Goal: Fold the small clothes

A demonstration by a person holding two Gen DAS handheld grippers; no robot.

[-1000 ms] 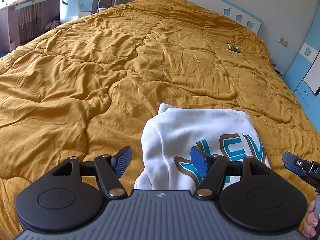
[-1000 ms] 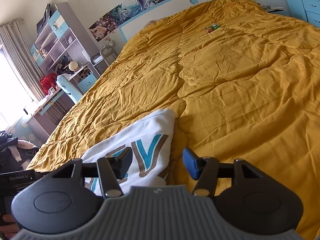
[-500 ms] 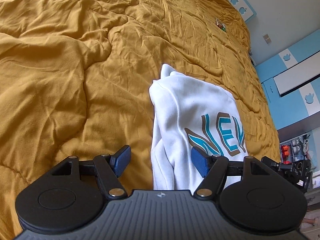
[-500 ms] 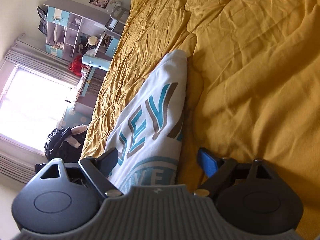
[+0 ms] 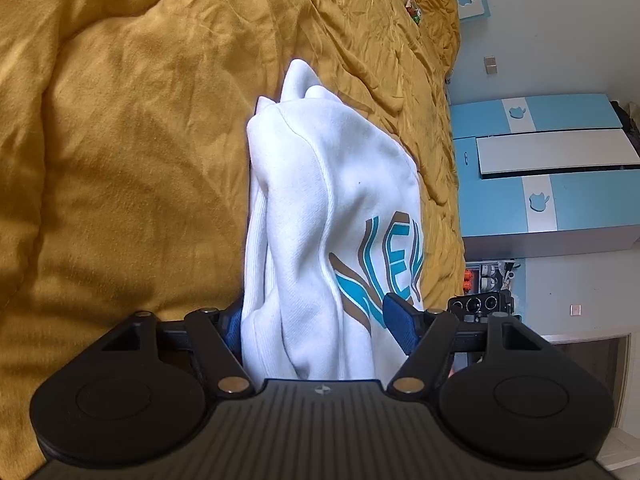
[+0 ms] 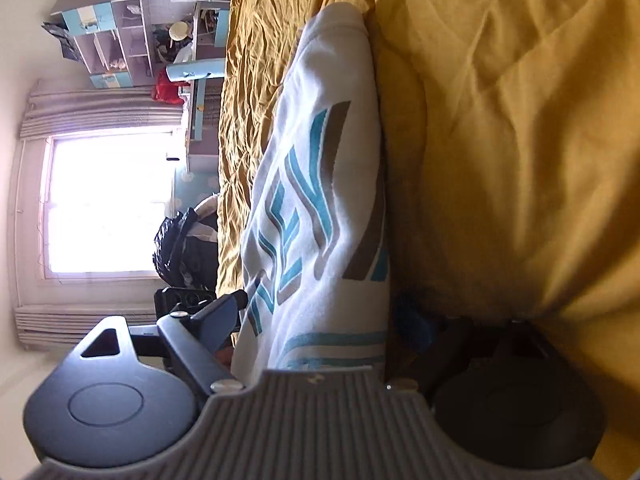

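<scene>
Straddling the folded white sweatshirt (image 5: 320, 208) on the mustard quilt (image 5: 120, 140), I have my left gripper (image 5: 316, 324) spread wide, cloth between its blue pads. My right gripper (image 6: 324, 312) is likewise wide around the printed near end.

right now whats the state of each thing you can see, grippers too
white sweatshirt: folded into a narrow bundle, lying on the bed, near edge between both grippers' fingers
left gripper: jaws wide, one each side of the sweatshirt, not clamped
right gripper: jaws wide, straddling the sweatshirt's printed end
mustard quilt: spread over the bed, creased
small wrapper: lying far up the quilt, apart from the sweatshirt
</scene>
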